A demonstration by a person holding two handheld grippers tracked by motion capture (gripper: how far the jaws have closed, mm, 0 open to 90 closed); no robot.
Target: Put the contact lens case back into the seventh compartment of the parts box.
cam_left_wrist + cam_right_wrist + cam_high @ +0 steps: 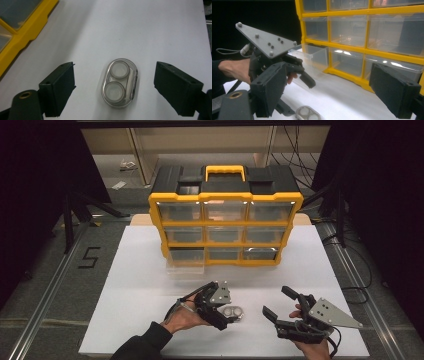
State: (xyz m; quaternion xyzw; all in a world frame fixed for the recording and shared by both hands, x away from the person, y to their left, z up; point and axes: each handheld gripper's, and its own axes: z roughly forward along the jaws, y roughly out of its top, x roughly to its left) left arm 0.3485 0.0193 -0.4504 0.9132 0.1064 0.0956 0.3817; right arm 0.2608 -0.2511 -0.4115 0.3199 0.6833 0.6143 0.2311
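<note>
My left hand-held gripper (pixel 231 306) hovers low over the white tabletop (pixel 140 290), its jaws spread wide on either side of a small clear oval case (pixel 120 82) that lies flat on the sheet. In the left gripper view the case sits in the gap between the two jaws, touching neither; it has two round white-lidded wells, one above the other. I can read no lettering on it. From above, the case shows just beside my left gripper's tips, between my two hands and nearer the left one.

My right hand-held gripper (pixel 281 306) is held off to the right, well apart from the case, its jaws also wide open and holding nothing.

Behind both stands a yellow and black drawer cabinet (pixel 225 222) with clear drawers in three rows of three and a yellow carry handle (pixel 225 171) on top. Its bottom-left drawer (pixel 186 262) is pulled part way out over the tabletop. I see no brand name on the cabinet. To the left of the sheet, dark tape on the grey surface forms the figure "5" (pixel 89 257).
</note>
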